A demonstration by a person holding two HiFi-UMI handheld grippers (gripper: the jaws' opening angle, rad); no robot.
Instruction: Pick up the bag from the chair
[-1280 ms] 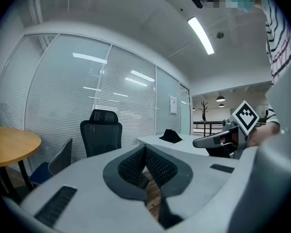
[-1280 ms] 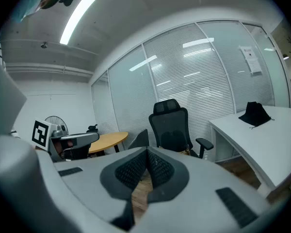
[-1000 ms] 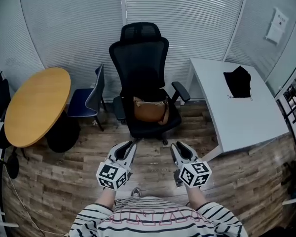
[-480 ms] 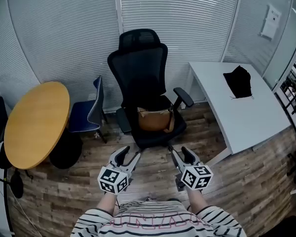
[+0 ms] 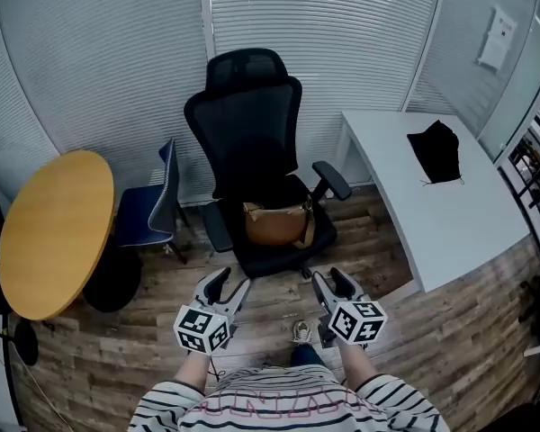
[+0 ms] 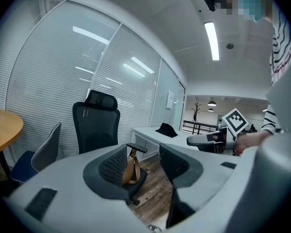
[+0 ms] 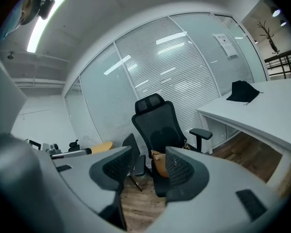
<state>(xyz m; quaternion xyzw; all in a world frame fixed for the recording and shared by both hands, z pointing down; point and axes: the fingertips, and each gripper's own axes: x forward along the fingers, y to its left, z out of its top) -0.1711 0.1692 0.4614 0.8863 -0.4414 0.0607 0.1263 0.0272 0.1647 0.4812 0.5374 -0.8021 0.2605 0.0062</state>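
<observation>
A brown bag [image 5: 274, 224] lies on the seat of a black office chair [image 5: 252, 133], its strap toward the right armrest. Both grippers hover over the wooden floor short of the chair, well apart from the bag. My left gripper [image 5: 227, 286] is open; its jaws have just been opening, with nothing between them. My right gripper [image 5: 331, 282] is open too, its jaws likewise just opened and empty. In the left gripper view the bag [image 6: 132, 168] shows far off in the gap of the left gripper [image 6: 143, 164]. The right gripper view shows the bag [image 7: 159, 163] beyond the right gripper [image 7: 148, 166].
A round wooden table [image 5: 54, 232] stands at the left, with a blue chair [image 5: 157, 201] beside it. A white desk [image 5: 432, 205] at the right carries a black object [image 5: 435, 151]. Blinds cover the glass wall behind the chair. A shoe [image 5: 301, 331] shows between my arms.
Both grippers went from shut to open. The person has stepped toward the chair, and the grippers have moved forward and a little lower.
</observation>
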